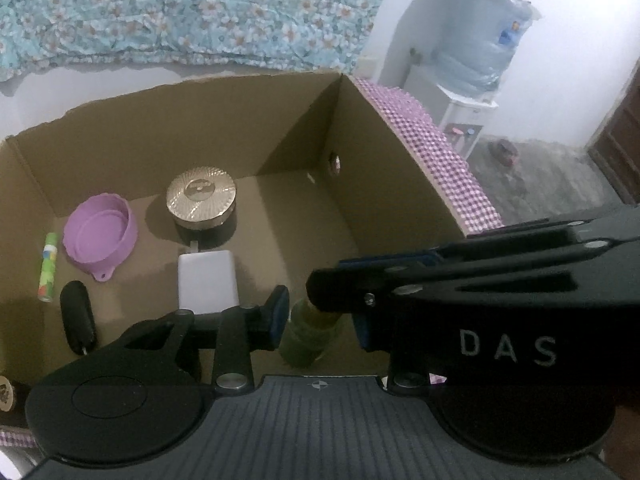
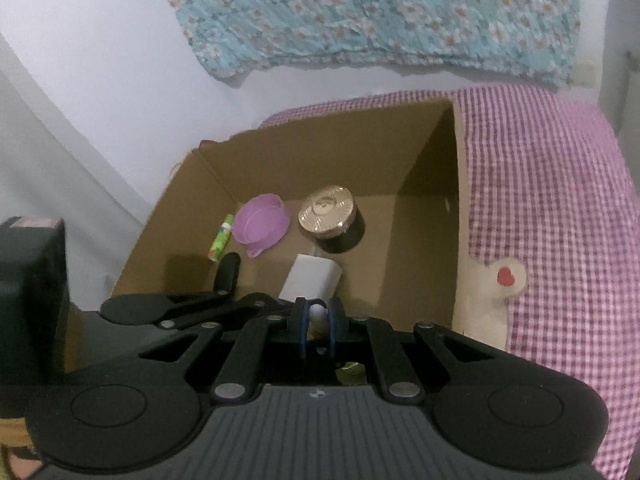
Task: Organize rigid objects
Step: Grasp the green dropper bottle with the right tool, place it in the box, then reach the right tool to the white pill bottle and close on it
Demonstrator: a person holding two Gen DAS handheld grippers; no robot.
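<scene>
An open cardboard box [image 1: 384, 168] [image 2: 424, 176] holds a purple bowl [image 1: 100, 232] [image 2: 262, 226], a round jar with a gold lid [image 1: 200, 198] [image 2: 328, 216], a white charger block [image 1: 207, 280] [image 2: 311, 278], a green tube [image 1: 47, 268] [image 2: 221, 238] and a black oblong object [image 1: 77, 322] [image 2: 228, 270]. My left gripper [image 1: 320, 320] hangs over the box's near side; its jaws stand around a greenish bottle [image 1: 308, 332] without visibly pressing it. My right gripper [image 2: 317, 322] is shut on the small white top [image 2: 317, 314] of that bottle. The right gripper also shows in the left wrist view [image 1: 344, 300].
The box stands on a purple checked cloth [image 2: 552, 208] [image 1: 432, 140]. A floral blue fabric [image 1: 180, 12] [image 2: 380, 12] hangs behind. A water dispenser [image 1: 476, 56] stands at the far right. A dark object [image 2: 28, 292] sits left of the box.
</scene>
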